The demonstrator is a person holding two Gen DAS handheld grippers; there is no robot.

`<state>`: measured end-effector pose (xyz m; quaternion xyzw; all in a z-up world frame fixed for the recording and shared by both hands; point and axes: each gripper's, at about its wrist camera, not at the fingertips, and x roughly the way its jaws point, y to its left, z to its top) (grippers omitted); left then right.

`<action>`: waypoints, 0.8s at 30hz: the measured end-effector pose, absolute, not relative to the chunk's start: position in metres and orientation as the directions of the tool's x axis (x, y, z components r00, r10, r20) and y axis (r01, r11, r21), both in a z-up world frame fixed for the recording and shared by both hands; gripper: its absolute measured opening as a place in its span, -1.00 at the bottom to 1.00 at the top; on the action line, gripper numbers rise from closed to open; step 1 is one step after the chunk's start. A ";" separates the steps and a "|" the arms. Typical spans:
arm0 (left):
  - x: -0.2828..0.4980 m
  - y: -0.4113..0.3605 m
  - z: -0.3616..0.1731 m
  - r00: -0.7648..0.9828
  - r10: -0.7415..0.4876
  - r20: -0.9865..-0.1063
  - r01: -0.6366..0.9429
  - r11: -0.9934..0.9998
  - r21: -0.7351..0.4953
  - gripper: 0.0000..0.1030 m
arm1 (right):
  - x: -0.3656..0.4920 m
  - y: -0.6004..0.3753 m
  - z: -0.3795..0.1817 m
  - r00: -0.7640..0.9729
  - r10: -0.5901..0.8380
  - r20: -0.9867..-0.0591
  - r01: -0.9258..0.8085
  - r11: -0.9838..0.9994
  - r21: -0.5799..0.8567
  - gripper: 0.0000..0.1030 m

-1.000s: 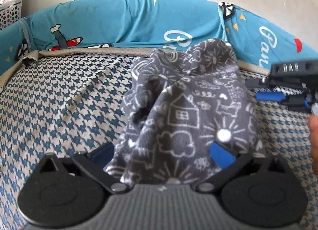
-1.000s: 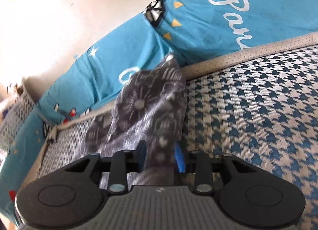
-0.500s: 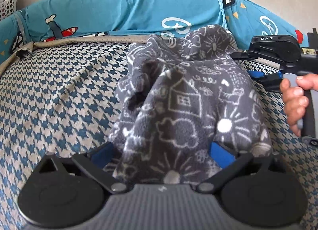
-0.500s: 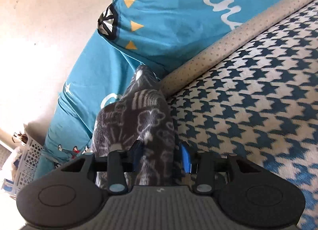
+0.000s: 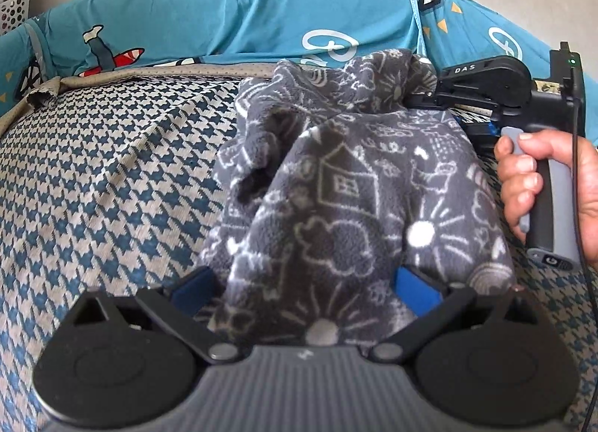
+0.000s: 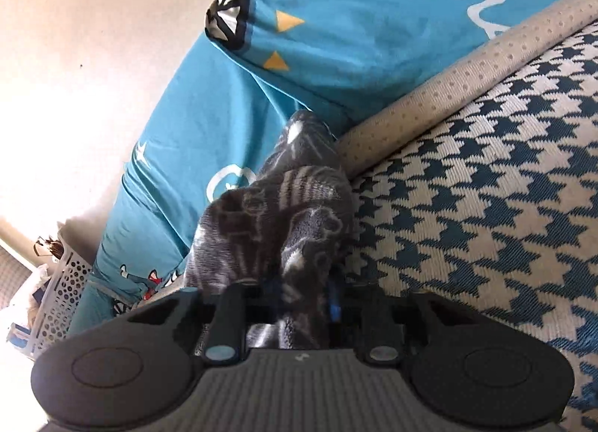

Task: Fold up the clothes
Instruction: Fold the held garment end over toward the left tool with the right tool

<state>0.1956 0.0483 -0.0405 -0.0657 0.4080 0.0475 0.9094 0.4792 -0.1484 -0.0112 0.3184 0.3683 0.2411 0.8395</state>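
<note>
Fuzzy fleece garment, woven mattress

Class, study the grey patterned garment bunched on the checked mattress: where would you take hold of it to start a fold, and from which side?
Grip the grey garment at an outer edge, not the heaped middle, coming in low along the mattress. The right hand-held gripper already pinches a far ridge; the left hand-held gripper straddles the near hem, wide open.
</note>
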 end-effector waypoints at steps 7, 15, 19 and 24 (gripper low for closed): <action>0.197 0.046 -0.037 0.658 0.045 -0.751 -0.137 0.989 -0.060 1.00 | 0.460 -0.138 0.015 0.683 0.547 -0.484 -0.159 0.758 0.633 -0.75; 0.192 0.035 -0.025 0.689 -0.070 -0.722 -0.032 0.991 -0.127 1.00 | 0.417 -0.166 0.056 0.794 0.392 -0.464 -0.100 0.838 0.537 -0.77; 0.186 0.026 -0.017 0.699 -0.196 -0.687 0.085 0.978 -0.192 1.00 | 0.392 -0.202 0.058 0.835 0.290 -0.468 -0.012 0.860 0.511 -0.77; 0.178 0.020 -0.011 0.702 -0.284 -0.654 0.160 0.957 -0.244 1.00 | 0.360 -0.258 0.039 0.853 0.095 -0.513 0.200 0.848 0.491 -0.77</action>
